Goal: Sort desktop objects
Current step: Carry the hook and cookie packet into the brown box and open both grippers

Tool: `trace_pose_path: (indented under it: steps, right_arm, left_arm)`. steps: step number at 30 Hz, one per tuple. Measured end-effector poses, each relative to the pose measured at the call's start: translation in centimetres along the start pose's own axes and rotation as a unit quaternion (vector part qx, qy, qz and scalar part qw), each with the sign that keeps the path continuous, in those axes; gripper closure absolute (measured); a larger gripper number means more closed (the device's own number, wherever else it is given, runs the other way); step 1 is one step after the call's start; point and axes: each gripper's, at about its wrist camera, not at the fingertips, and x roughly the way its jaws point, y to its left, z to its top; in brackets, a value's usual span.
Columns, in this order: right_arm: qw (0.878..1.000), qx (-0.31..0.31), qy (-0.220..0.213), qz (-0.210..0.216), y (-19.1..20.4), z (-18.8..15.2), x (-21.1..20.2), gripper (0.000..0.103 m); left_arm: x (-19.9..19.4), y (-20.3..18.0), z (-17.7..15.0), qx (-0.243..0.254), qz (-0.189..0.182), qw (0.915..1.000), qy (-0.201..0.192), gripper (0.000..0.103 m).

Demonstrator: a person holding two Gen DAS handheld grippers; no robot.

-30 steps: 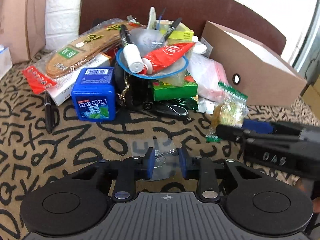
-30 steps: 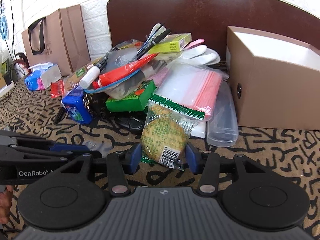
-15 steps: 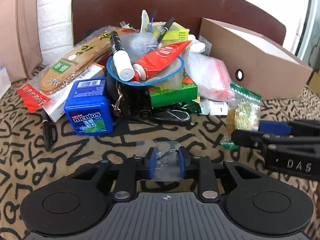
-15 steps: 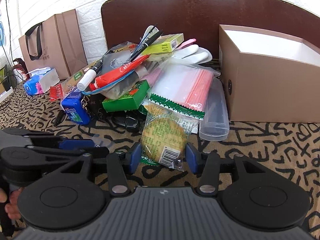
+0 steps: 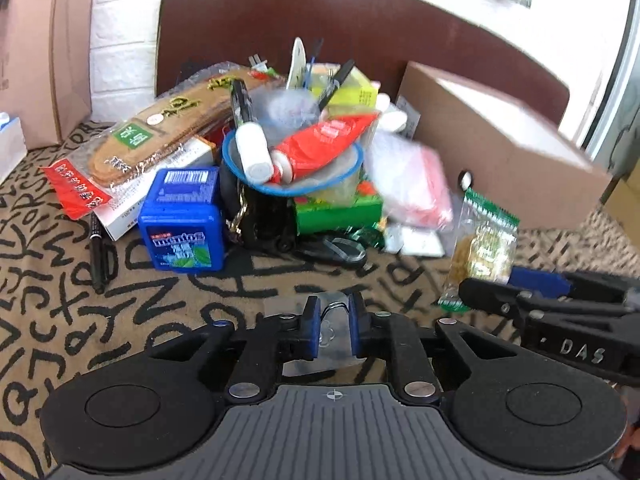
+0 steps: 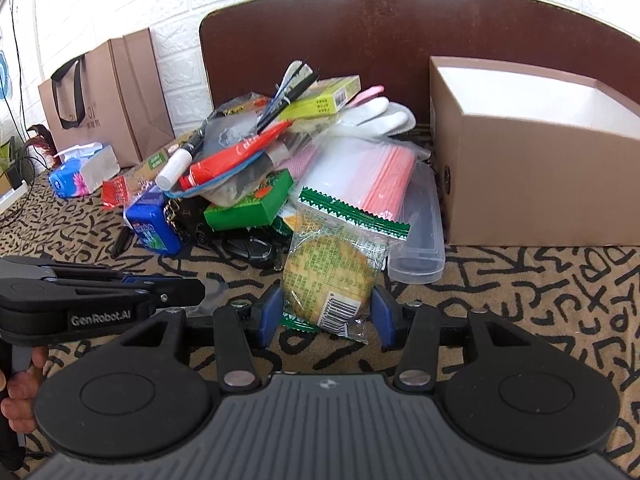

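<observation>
Since a second ago the left tongs point(image 5: 334, 322) have been drawn tight on a small clear bag point(image 5: 332, 312) with a metal ring inside, low over the patterned desk point(image 5: 120, 320). A wrapped biscuit packet point(image 6: 332, 272) is pinched upright in the right tongs point(image 6: 326, 314), in front of the heap. The picking step looks finished on both sides. Next, each item would need to be carried to its place, probably the open brown box point(image 6: 532, 168) on the right, without the heap being brushed.
</observation>
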Motion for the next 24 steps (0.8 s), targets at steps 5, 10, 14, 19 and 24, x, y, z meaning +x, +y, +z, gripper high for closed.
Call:
trace_pose_path:
  steps: [5,10,14,19,24]
  right_arm:
    - [1.000,-0.002,-0.020,0.002,-0.1,0.7,-1.6,0.050]
    - [0.999,0.004,-0.041,0.011,-0.9,1.8,-3.7,0.050]
    - [0.998,0.016,-0.064,0.011,-2.6,3.1,-5.8,0.050]
    - [0.995,0.021,-0.096,-0.017,-6.0,5.2,-8.3,0.050]
    - [0.992,0.035,-0.111,-0.046,-10.2,7.9,-9.9,0.050]
  left_arm:
    - [-2.3,-0.4,1.9,-0.016,-0.032,0.9991,-0.025,0.094]
    - [-3.8,-2.1,4.3,-0.011,-0.075,0.9961,-0.046,0.094]
    - [-4.2,-4.6,6.6,0.005,-0.107,0.9924,-0.061,0.094]
    - [-3.7,-8.9,9.9,0.042,-0.138,0.9860,-0.084,0.094]
    - [-1.8,-12.9,13.4,0.051,-0.175,0.9792,-0.088,0.094]
